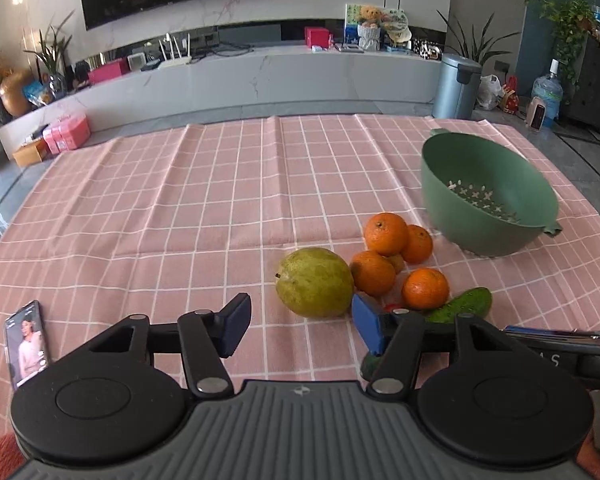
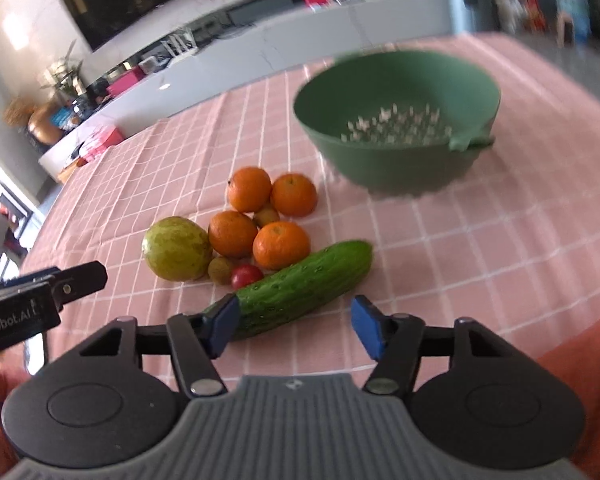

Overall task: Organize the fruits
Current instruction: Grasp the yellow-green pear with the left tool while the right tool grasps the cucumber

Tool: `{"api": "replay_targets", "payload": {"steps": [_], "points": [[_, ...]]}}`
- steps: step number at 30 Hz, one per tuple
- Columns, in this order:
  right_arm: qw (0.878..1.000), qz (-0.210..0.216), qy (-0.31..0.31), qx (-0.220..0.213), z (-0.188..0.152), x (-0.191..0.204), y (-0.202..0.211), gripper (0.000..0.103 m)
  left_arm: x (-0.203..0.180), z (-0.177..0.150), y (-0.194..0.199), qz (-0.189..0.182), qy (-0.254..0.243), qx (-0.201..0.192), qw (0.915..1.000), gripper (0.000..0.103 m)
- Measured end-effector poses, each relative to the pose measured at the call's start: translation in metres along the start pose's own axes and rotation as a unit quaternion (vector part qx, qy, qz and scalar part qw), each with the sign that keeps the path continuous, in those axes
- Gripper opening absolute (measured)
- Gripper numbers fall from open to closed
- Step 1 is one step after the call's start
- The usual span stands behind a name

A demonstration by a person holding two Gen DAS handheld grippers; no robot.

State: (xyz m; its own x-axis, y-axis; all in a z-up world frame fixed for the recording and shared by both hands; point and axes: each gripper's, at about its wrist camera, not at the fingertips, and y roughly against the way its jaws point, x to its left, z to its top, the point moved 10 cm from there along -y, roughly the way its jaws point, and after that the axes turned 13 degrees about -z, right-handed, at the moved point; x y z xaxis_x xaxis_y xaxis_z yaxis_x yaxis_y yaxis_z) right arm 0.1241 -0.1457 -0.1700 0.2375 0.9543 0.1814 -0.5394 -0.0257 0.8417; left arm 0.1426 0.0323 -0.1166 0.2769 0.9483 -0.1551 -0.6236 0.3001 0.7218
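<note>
Nothing's in the green colander [image 1: 488,204] yet, so by my read we're right at the opening pick of the sort.

Starting at the left: the left tongs [image 1: 300,326] are spread wide, released, gripping nothing. They hang just short of the big green-yellow pear [image 1: 314,282], which sits at twelve o'clock between the blue pads. The right-hand pad [image 1: 366,326] looks close to the pear's near side, though I can't tell if it touches.

Moving right, the pile on the pink checked bench [image 1: 160,208]: four oranges [image 2: 256,216] clustered tight, two small yellowish fruits [image 2: 221,269] tucked among them, and a red cherry tomato [image 2: 246,275] at the near edge. The cucumber [image 2: 304,286] lies slantwise at the pile's five o'clock.

Now the right tongs [image 2: 294,326], also wide open and empty. The left pad [image 2: 223,326] sits over the cucumber's near end, maybe brushing it, while the right pad stands well clear over bare cloth. The view is blurred, so this gripper seems to be on the move.

The colander waits beyond the pile at one o'clock, well apart from both tongs.

Next move, I'd say: centre the right tongs across the cucumber, clamp, lift and carry it to the colander. Grabbed so near its end, it could swing.
</note>
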Motion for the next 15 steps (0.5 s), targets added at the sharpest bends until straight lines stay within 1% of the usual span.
{"api": "replay_targets", "payload": {"steps": [3,5,8,10,12,15], "points": [[0.999,-0.003,-0.032,0.022,0.0,0.002,-0.016,0.06,0.007,0.002,-0.014,-0.021,0.016,0.006,0.9996,0.07],[0.999,-0.009,-0.042,0.025,0.001,0.003,-0.023,0.06,0.012,0.004,-0.024,-0.027,0.028,0.012,0.9992,0.072],[0.998,-0.014,-0.057,0.035,0.002,0.003,-0.032,0.06,0.018,0.006,-0.036,-0.032,0.031,0.016,0.9989,0.072],[0.997,-0.018,-0.069,0.043,0.002,0.0,-0.038,0.06,0.019,0.009,-0.042,-0.047,0.04,0.014,0.998,0.073],[0.995,-0.009,-0.085,0.051,0.002,0.0,-0.042,0.06,0.021,0.01,-0.049,-0.06,0.051,0.017,0.9967,0.074],[0.994,-0.008,-0.093,0.055,0.005,0.002,-0.046,0.062,0.025,0.012,-0.059,-0.062,0.067,0.019,0.9957,0.074]]}}
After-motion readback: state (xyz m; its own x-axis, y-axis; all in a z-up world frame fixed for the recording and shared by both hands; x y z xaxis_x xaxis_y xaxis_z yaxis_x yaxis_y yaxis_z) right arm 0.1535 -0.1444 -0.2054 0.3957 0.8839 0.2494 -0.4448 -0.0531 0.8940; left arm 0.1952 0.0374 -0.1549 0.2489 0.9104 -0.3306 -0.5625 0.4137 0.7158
